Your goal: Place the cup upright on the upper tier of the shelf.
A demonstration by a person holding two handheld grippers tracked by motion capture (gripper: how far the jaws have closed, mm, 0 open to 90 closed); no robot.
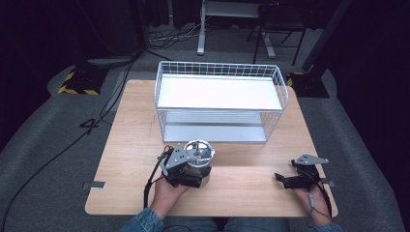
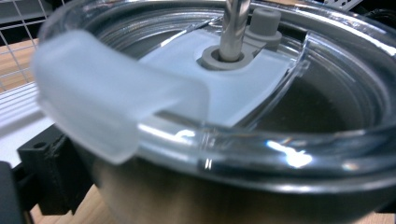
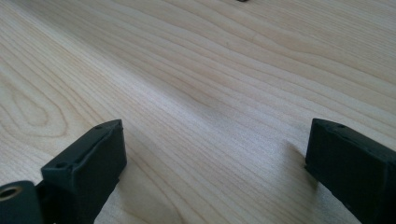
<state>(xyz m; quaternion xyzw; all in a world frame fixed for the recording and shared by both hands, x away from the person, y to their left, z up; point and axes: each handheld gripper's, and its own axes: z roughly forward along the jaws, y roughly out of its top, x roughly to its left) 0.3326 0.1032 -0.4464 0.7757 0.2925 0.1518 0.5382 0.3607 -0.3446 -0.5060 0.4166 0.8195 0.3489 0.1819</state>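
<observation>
A steel tumbler (image 1: pixel 199 149) with a clear lid stands on the wooden table (image 1: pixel 135 125), left of the front centre. My left gripper (image 1: pixel 197 168) is shut on its near side, the person's hand behind it. In the left gripper view the tumbler (image 2: pixel 224 196) is very close: a clear lid rim, a frosted tab (image 2: pixel 93 93), and a metal straw (image 2: pixel 233 28) through a grey grommet. One black finger (image 2: pixel 44 172) lies against its wall. My right gripper (image 1: pixel 281 180) rests low at the front right, pointing left, open over bare wood (image 3: pixel 215 163).
A white wire basket shelf (image 1: pixel 220 72) with two flat tiers stands across the back half of the table, just behind the tumbler. Bare wood lies between the two grippers. Cables and stand legs are on the grey floor beyond the table.
</observation>
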